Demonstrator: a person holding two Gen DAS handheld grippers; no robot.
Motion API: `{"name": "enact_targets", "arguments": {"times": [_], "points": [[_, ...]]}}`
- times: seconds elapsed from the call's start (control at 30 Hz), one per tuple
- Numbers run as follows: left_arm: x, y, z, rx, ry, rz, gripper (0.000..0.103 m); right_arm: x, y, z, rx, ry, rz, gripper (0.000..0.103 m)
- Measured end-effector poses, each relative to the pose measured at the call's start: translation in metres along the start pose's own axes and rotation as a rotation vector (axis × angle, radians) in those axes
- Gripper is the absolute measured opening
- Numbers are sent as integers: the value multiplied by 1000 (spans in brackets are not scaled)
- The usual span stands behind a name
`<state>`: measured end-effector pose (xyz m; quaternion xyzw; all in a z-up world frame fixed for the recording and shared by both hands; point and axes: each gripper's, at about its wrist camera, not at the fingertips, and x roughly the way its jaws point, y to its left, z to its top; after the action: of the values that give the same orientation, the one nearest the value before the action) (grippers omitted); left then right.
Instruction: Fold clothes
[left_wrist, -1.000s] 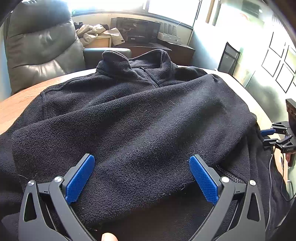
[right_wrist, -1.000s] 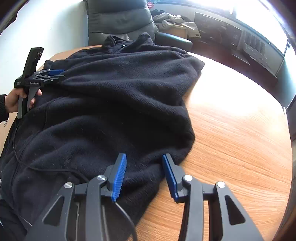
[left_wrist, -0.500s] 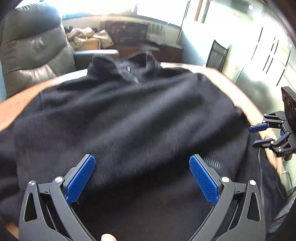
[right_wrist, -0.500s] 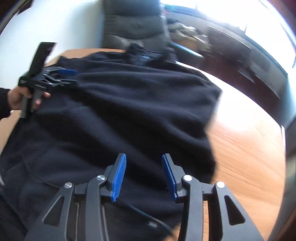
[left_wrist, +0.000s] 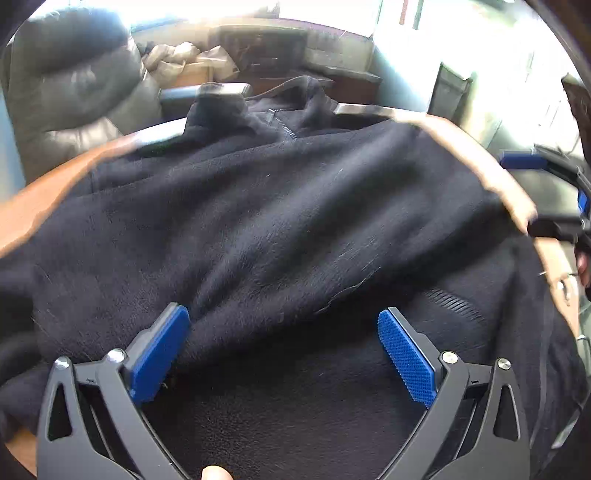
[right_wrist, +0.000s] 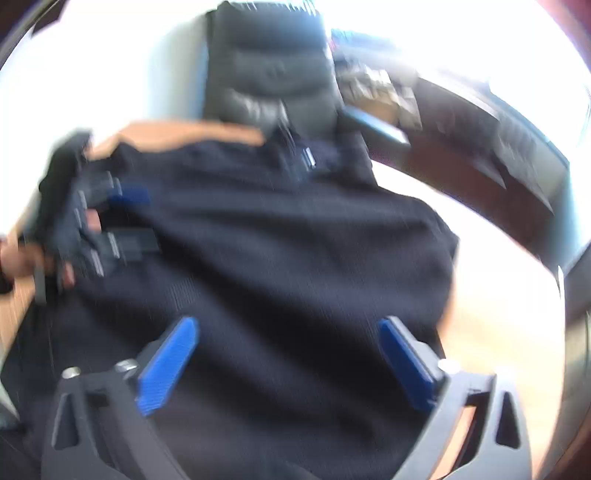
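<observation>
A black fleece jacket lies spread over a round wooden table, collar and zipper at the far side. My left gripper is open, its blue pads just above the near folded part of the fleece. My right gripper is open wide over the jacket in the blurred right wrist view. The right gripper also shows at the right edge of the left wrist view. The left gripper shows at the left of the right wrist view, hand-held.
A grey leather chair stands beyond the table's far side. A low cabinet with crumpled cloth beside it lies behind. Bare wooden tabletop shows to the right of the jacket.
My right gripper has opened wide and swung left over the jacket. My left gripper has stayed open and moved slightly forward and lower over the fleece.
</observation>
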<state>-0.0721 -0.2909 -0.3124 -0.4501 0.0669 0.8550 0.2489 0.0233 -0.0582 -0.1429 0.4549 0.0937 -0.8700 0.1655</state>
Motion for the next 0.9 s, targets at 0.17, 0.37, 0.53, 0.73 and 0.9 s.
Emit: {"name": "enact_targets", "arguments": {"times": [0.17,0.37,0.53,0.73,0.9], "points": [[-14,5,0,-26,-43,-13,103,73,-17,26,129,93,-32,103],[-99,91,-23,-276,-195,34,103,85,-31,13,189,188,-81,103],[-184,238,-94,-676,-264,203,103,95,-22,24,196,195,-120,103],[-220,343,-174,-1004,-293,312,103,95,-14,24,211,155,-141,103],[-238,405,-228,-1211,-346,338,103,106,-10,31,213,170,-145,103]]}}
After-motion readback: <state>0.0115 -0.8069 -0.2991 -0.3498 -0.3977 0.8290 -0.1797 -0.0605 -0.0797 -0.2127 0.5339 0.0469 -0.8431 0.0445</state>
